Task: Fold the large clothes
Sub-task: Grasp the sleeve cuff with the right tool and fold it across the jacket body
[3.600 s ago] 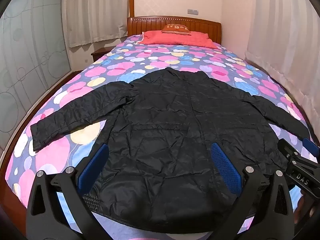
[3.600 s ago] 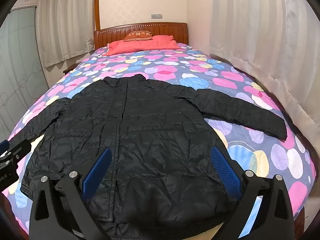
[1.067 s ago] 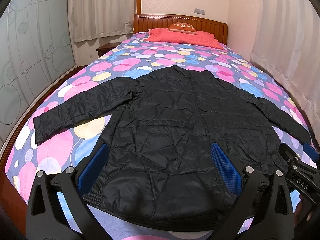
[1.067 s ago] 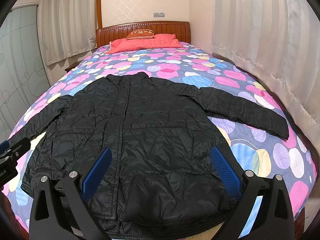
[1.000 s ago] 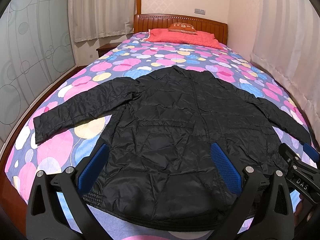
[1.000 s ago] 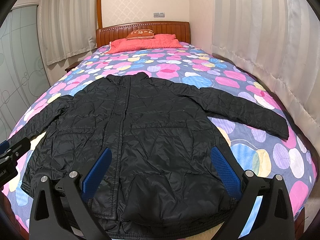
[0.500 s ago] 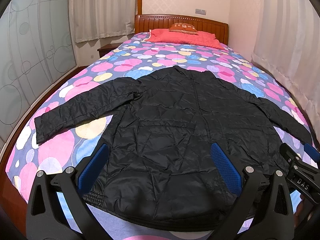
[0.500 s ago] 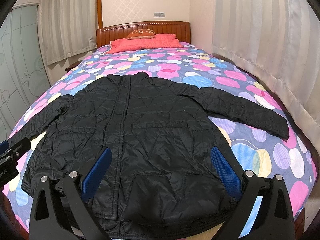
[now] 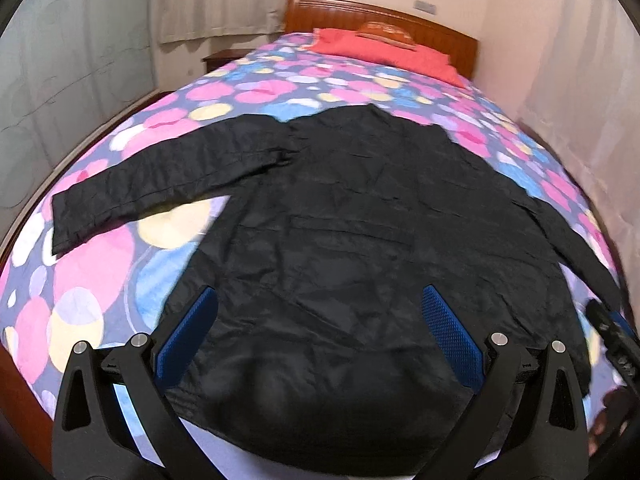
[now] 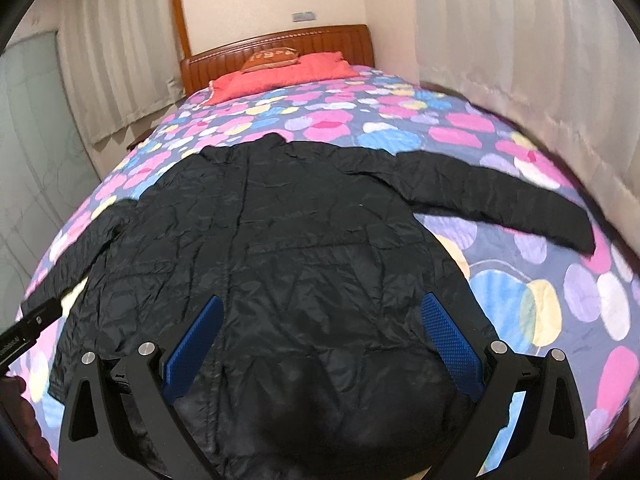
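On the left, the black padded jacket's (image 9: 360, 248) left sleeve (image 9: 160, 184) lies stretched across the dotted bedspread (image 9: 92, 280). The left hand-held gripper (image 9: 320, 332) hovers over the hem with its blue pads wide apart, holding nothing. Compared with half a second ago, both views have tipped and blurred, so both tools have begun moving, probably toward the first fold. The right hand-held gripper (image 10: 324, 332) is likewise spread and empty above the hem, and the right sleeve (image 10: 500, 200) reaches out toward the curtain (image 10: 540, 60).
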